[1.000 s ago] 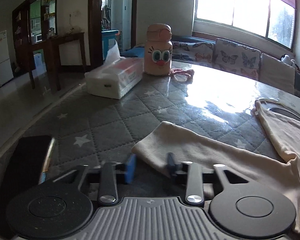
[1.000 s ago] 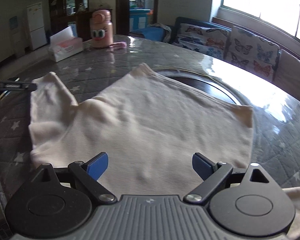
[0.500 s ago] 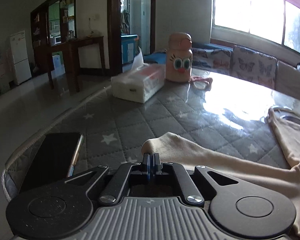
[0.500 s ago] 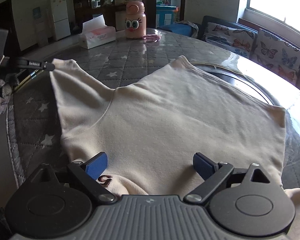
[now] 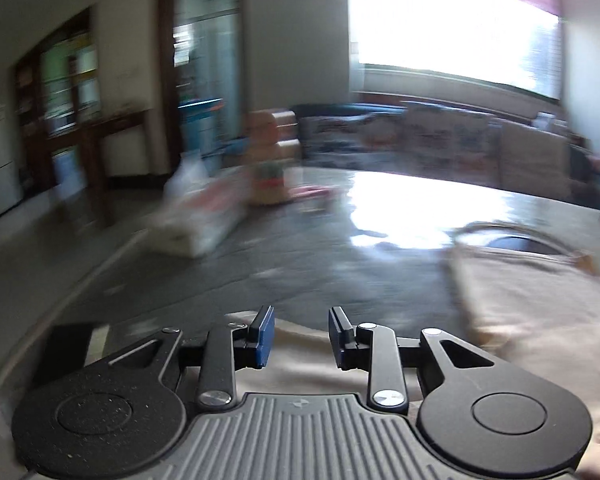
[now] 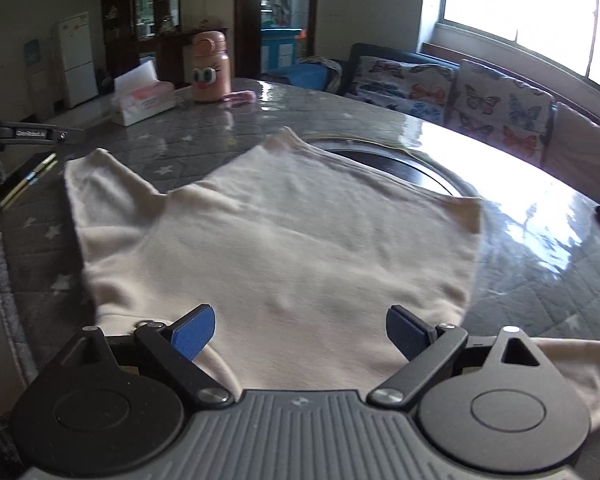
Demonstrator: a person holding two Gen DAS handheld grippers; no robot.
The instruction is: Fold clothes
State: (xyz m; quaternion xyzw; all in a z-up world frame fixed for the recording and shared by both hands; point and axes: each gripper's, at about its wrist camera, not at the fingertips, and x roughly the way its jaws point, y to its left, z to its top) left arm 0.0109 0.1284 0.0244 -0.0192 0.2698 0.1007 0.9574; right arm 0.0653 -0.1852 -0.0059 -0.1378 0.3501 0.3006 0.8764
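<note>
- Right wrist view: my right claw (image 6: 300, 334) hangs spread wide, gripping nothing, over the near hem of the cream shirt (image 6: 284, 240), which lies flat on the grey quilted table (image 6: 540, 280).
- The shirt's body runs toward 12 o'clock; one sleeve (image 6: 100, 184) points to 10 o'clock, nearer my left claw (image 5: 300, 334).
- Left wrist view is blurred: that claw is part spread, empty, cloth just under it.
- Only the right view shows the shirt whole, plus the tissue box (image 6: 142, 98) and pink bottle (image 6: 210, 66) at 11 o'clock.
</note>
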